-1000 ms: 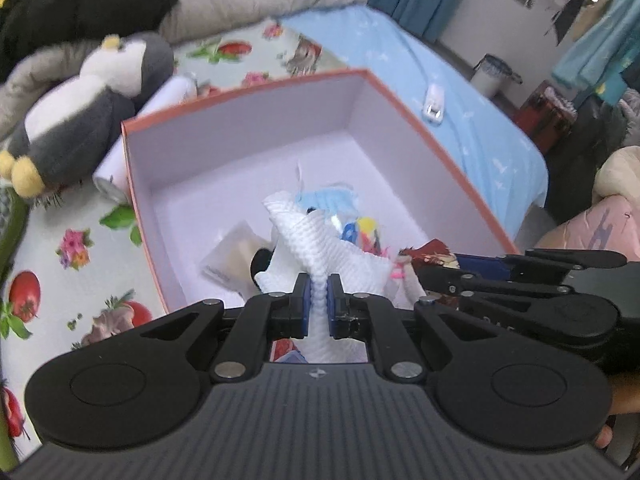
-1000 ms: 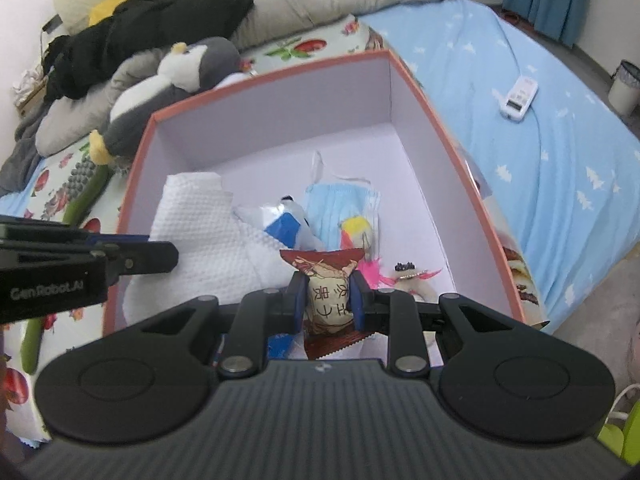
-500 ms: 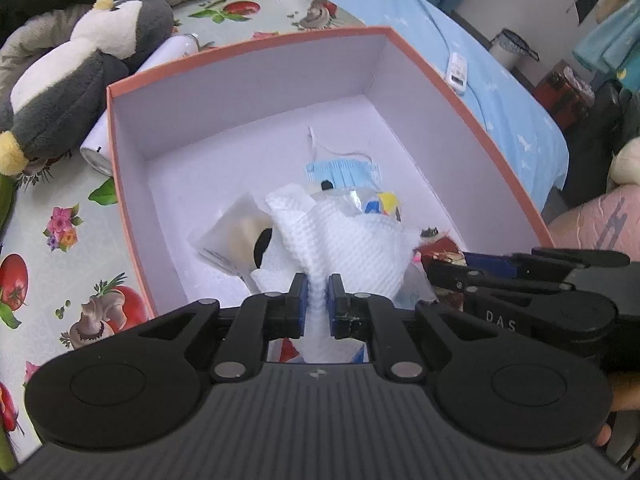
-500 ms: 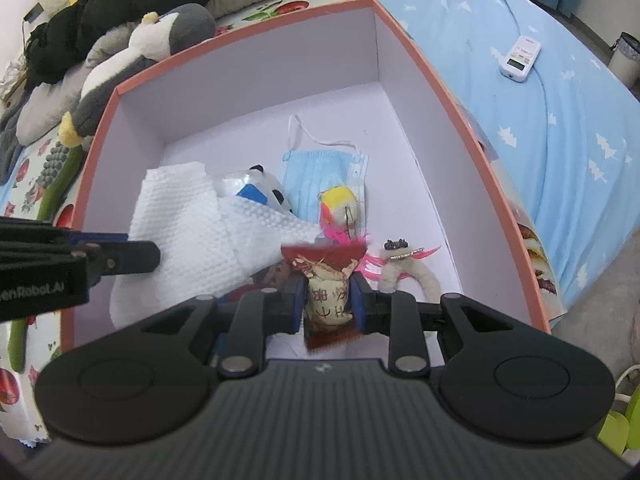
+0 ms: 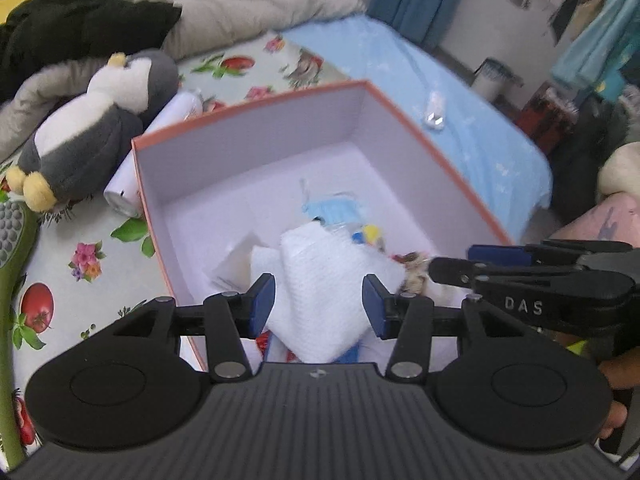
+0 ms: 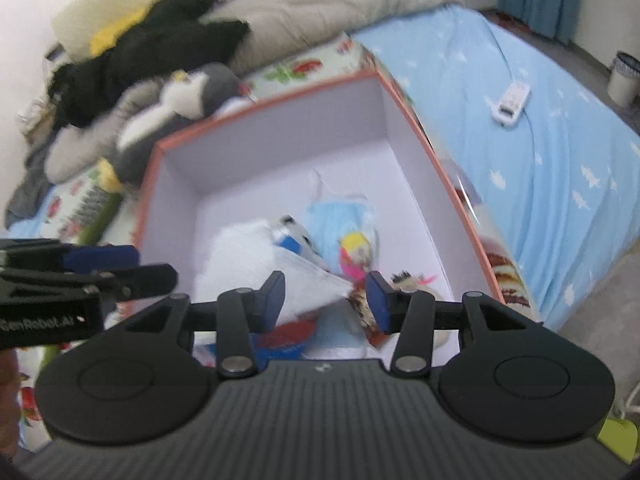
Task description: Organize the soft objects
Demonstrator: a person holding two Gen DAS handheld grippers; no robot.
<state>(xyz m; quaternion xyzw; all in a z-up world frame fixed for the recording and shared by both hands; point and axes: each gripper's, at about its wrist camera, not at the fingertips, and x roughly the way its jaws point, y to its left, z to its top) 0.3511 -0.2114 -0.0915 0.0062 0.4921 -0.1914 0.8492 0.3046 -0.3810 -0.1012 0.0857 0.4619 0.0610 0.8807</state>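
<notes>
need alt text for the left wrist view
The open left gripper hovers over a white cloth lying in an orange-rimmed box on a bed. A blue face mask lies deeper inside; a plush penguin rests outside, left of the box.

**Box on the bed, soft things piled at its near end**

The box (image 5: 256, 152) sits on the bed (image 6: 560, 152). Inside, a towel (image 5: 324, 280) lies at the near end, with a face mask (image 5: 332, 210) farther in and a small toy (image 6: 354, 246) to the right of the towel. A snack packet (image 6: 362, 312) lies at the near right corner, beside a hair tie (image 6: 408, 280). Left of the box lies a plush penguin (image 5: 92, 136), with a can (image 5: 128, 184) between them. A blanket (image 5: 240, 4) is heaped at the far side. A remote (image 6: 510, 102) rests on the bed, far right of the box.
</notes>
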